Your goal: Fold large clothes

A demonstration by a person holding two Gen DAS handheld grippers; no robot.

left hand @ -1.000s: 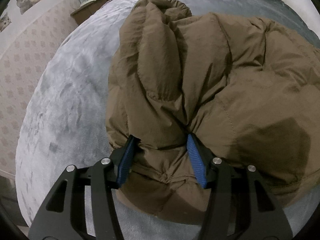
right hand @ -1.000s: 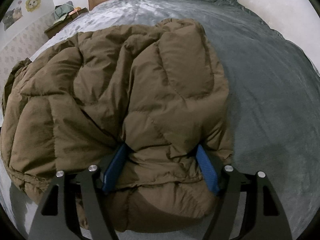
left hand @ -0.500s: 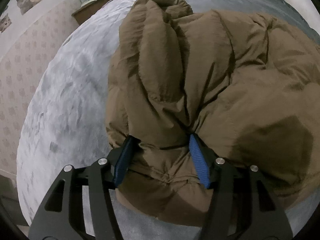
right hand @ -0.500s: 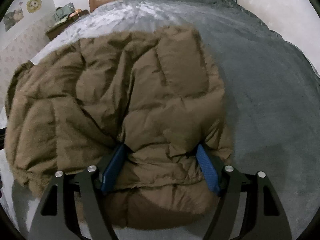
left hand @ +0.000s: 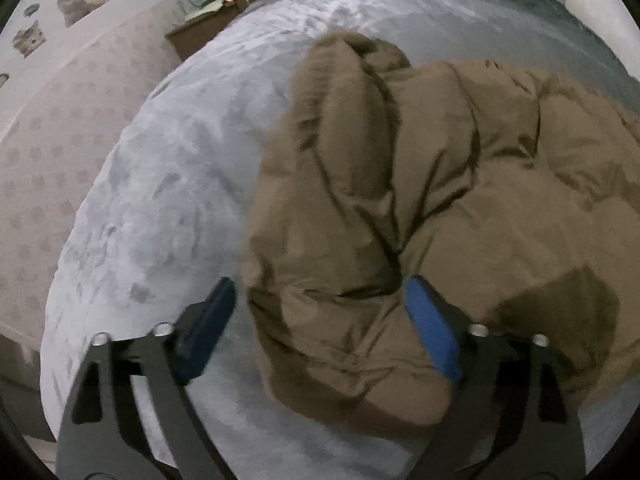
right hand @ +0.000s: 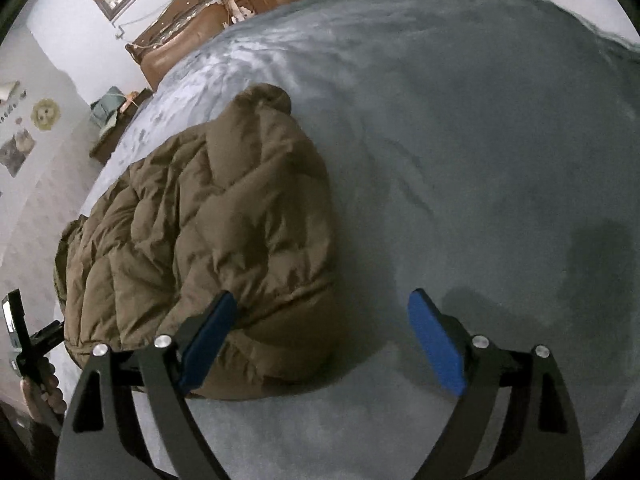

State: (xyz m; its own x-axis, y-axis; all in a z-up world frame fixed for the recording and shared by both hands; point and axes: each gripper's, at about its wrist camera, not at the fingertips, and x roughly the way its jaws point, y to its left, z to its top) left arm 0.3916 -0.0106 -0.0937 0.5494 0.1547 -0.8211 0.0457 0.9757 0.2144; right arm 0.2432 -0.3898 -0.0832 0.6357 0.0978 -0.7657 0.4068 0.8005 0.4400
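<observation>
1 brown puffer jacket (left hand: 420,200) lies bunched on the grey bed (left hand: 168,184), near its left edge (a nightstand (left hand: 204,36) with a heap of things on top stands by the headboard (right hand: 208,24)). The left gripper (left hand: 320,320) has its jaws opening, the jacket's near hem between them with the left pad clear of the cloth and the right pad at its fold. The right gripper (right hand: 324,336) is opening too, its jaws wide apart over bare blanket just beside the jacket's corner, holding nothing.
</observation>
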